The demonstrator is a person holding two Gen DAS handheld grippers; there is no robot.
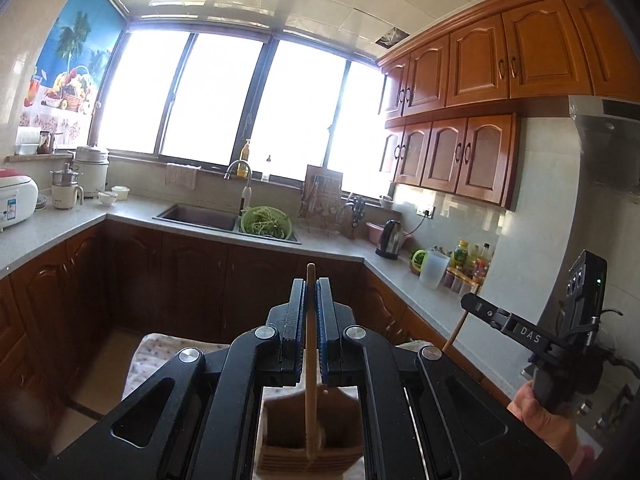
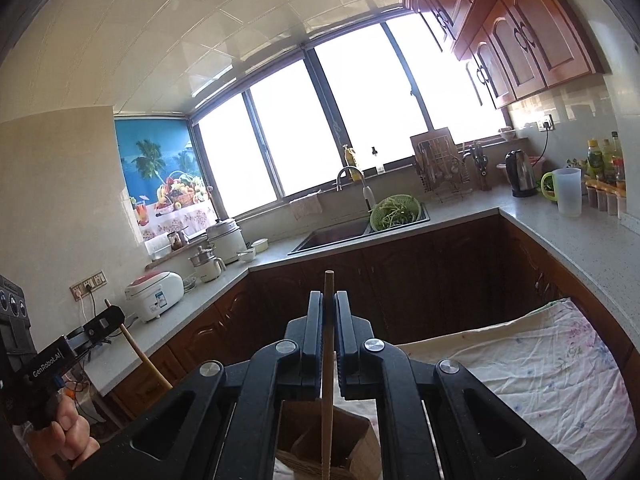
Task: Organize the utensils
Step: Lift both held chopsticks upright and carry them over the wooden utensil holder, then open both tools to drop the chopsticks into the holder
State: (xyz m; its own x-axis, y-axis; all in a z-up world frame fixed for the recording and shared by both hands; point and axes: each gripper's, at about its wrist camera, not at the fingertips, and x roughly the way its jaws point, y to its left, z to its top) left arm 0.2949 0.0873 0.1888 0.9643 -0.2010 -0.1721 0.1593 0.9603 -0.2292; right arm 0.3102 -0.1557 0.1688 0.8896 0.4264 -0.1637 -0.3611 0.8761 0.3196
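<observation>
The left tongs [image 1: 311,312] grip a wooden utensil [image 1: 310,360] upright at the frame's lower centre, its end down in a brown holder [image 1: 308,456]. The right tongs [image 2: 328,332] likewise clamp a wooden stick [image 2: 328,380] over the cardboard holder [image 2: 320,444]. Both seem mid-insertion; next, lower and let go. A floral cloth [image 2: 540,372] lies at lower right, nothing obstructing.

Blown-out windows [image 1: 224,100] — dim foreground, fisheye-bent edges, nearby stuff blurry.
</observation>
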